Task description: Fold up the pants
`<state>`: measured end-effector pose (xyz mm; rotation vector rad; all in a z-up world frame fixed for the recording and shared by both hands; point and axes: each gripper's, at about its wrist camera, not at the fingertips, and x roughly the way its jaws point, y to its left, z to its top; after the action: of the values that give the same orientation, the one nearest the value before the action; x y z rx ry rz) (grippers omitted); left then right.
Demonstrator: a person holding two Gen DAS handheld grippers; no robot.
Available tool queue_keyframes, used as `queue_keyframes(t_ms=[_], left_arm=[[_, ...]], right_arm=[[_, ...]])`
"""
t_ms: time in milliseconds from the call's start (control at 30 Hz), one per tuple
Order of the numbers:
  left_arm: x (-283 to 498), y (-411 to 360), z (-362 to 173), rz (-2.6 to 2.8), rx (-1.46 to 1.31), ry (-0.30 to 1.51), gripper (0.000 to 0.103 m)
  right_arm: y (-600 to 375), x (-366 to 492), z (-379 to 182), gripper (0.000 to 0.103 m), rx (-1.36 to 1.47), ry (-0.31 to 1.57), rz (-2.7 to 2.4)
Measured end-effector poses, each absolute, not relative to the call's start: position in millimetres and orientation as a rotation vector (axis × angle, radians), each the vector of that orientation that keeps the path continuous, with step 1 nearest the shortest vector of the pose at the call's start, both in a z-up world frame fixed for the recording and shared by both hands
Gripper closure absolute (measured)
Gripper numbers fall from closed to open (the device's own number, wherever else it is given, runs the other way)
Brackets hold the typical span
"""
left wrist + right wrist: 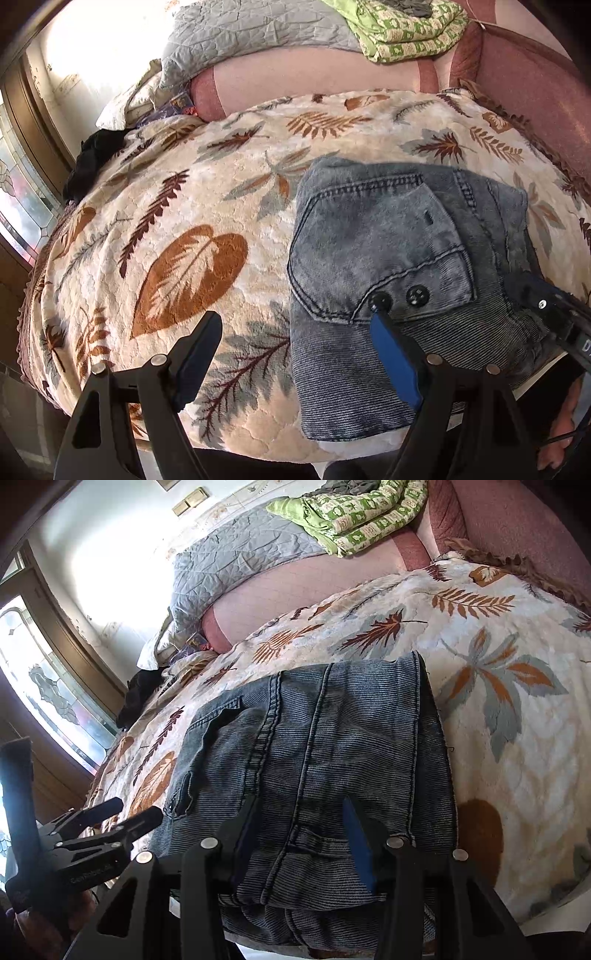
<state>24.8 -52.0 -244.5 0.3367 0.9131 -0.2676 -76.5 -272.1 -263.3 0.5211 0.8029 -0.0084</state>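
Leaf-print blanket (177, 236) spreads bare left of folded jeans (388, 240).

- From the left wrist we look down along the left claw (291, 347) at the near edge of the bed (229, 206), close above the folded pants (388, 236).
- From the right wrist we look past the right claw (301, 830), nearer still, facing the far pillows (240, 554).
- Both views share the pants, the leaf-print blanket (498, 686) and the window (22, 192).
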Motion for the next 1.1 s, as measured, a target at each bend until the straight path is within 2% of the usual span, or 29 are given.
queue_keyframes(t_ms=[1100], left_arm=[[31.2, -48.4, -263.9, -0.243, 0.322, 0.968, 0.019]], right_arm=[[-271.6, -76.4, -263.6, 0.052, 0.521, 0.8, -0.007]])
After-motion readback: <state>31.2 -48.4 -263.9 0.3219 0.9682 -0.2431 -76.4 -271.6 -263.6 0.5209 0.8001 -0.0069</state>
